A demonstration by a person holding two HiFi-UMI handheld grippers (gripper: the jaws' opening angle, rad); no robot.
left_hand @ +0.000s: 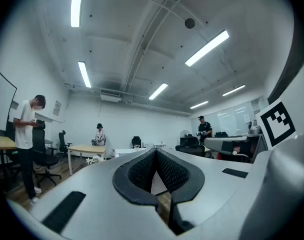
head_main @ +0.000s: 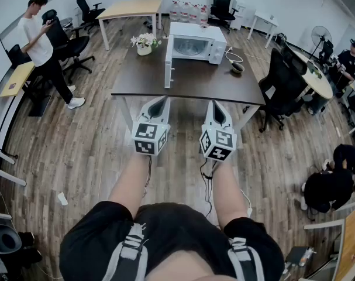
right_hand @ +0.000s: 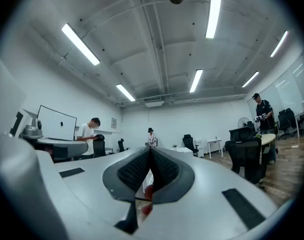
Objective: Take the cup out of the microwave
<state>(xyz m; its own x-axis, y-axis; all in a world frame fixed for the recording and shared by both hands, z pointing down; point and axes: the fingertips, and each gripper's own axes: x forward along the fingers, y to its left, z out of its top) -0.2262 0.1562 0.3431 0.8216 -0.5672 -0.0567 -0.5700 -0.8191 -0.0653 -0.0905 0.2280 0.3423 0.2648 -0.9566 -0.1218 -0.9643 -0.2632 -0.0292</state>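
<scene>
While both hand-held grippers are pressed together, empty, the microwave stands well beyond.

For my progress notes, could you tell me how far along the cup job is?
Done: the microwave door stands open. In hand: nothing; the left gripper and right gripper are shut, empty, short of the table. Left: reaching in and taking the cup out.

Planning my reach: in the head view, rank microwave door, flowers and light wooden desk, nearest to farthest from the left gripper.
1. Microwave door, open, just ahead of left gripper.
2. Flowers, farther back, leftward.
3. Light wooden desk, far back.
</scene>
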